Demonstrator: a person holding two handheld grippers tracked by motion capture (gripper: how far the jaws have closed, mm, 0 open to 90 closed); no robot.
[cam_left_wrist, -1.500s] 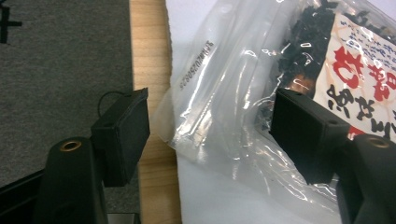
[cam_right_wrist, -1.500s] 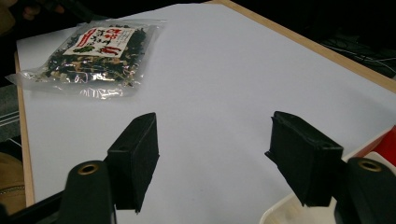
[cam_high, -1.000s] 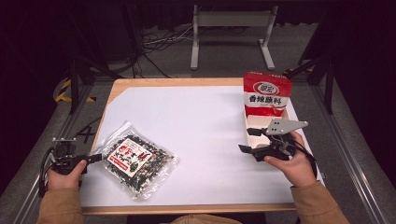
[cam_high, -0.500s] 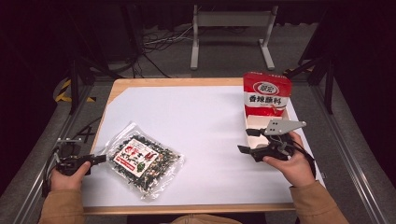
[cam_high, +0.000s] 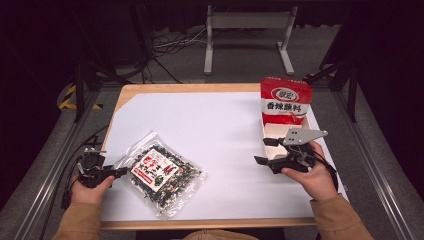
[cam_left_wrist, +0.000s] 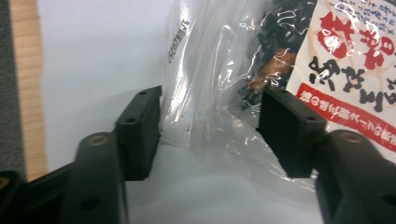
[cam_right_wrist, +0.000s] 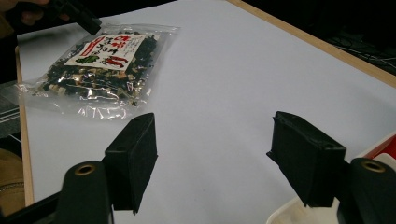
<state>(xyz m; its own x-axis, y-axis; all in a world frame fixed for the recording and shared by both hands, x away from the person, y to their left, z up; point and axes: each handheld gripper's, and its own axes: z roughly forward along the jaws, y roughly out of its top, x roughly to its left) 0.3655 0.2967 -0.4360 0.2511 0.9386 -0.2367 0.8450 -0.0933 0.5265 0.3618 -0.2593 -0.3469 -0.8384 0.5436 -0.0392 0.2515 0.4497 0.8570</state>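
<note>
Left gripper view puts the clear snack bag (cam_left_wrist: 261, 70) right at the fingers (cam_left_wrist: 140, 126): its crinkled transparent edge lies between the two black pads, which stand apart and are not pinching it. One pad sits just at the bag's sealed edge, the other over the plastic near the red and white label. From the high view, the bag (cam_high: 162, 172) lies flat on the white table (cam_high: 215, 125), toward the near left corner, tilted, with dark dried pieces showing through the film. The left gripper (cam_high: 119, 171) points at the bag's left corner, held low in the person's left hand (cam_high: 89, 187) at the table's edge. Well apart, on the right side, the right gripper (cam_high: 261, 161) hovers in the person's right hand (cam_high: 310, 175), its fingers spread wide over bare table and grasping nothing. Just beyond it stands a red pouch (cam_high: 285, 100) with white lettering, upright in a small white box (cam_high: 272, 135) near the far right.
</note>
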